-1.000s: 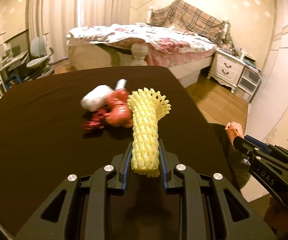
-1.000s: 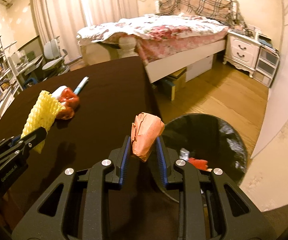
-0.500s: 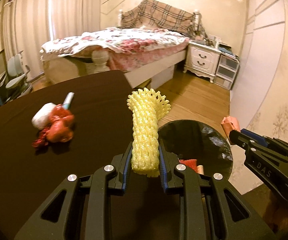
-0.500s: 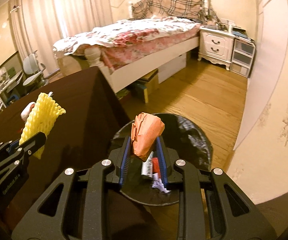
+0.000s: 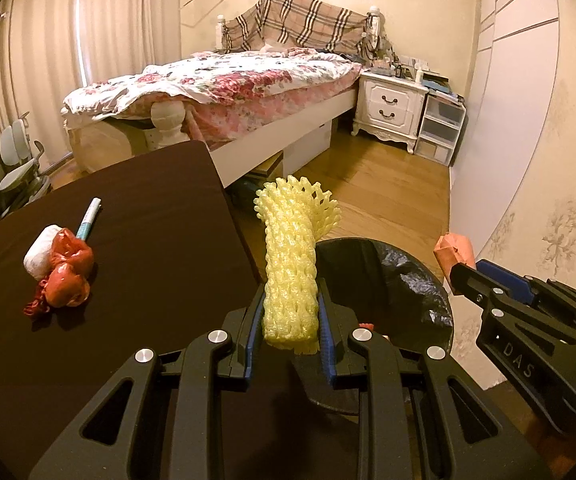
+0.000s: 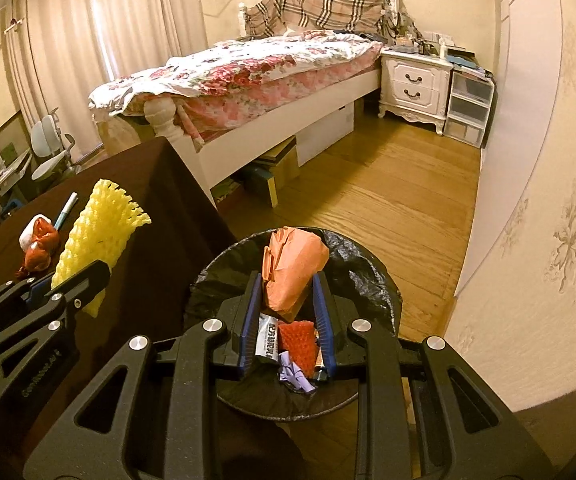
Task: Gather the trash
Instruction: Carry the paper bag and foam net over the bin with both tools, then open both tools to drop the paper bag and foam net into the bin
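I have swung both loads off the desk [image 5: 128,208]: my right hand-held gripper [image 6: 288,300] clamps orange paper [image 6: 291,264] above the bin [image 6: 367,264], my left hand-held gripper [image 5: 291,312] clamps yellow foam [image 5: 291,264] beside it; release comes next.

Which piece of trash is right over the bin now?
The crumpled orange paper in the right gripper: it hangs over the black bin, while the yellow foam net is beside it over the table.

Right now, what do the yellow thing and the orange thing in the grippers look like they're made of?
Yellow sleeve: soft foam netting, matt, probably fruit packing; its open mesh flares at the top. Orange wad: looks like crumpled paper, matt with sharp creases, though thin plastic can't be ruled out.
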The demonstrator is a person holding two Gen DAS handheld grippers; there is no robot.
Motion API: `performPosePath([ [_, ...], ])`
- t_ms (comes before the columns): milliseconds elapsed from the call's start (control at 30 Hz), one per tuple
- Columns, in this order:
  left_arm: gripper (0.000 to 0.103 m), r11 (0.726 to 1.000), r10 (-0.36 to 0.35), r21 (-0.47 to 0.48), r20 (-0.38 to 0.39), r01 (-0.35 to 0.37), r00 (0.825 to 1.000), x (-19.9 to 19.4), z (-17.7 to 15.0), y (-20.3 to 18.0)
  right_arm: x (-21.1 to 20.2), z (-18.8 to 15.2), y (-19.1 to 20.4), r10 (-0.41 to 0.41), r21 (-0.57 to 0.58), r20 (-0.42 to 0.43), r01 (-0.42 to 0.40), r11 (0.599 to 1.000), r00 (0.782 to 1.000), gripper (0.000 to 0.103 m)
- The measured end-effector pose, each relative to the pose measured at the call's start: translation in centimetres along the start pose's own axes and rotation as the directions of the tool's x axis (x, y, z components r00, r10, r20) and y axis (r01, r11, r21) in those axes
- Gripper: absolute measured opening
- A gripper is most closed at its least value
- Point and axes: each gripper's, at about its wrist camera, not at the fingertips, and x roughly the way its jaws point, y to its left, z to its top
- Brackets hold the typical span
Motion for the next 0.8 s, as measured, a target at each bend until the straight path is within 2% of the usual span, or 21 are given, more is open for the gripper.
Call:
performPosePath([
  [800, 0.026, 1.0, -0.01, 0.026, -0.029, 0.011, 1.0, 2.0, 0.3, -1.6, 1.1, 0.4, -1.0, -0.023, 0.025, -0.013, 0.024, 0.999, 1.0, 0.026],
])
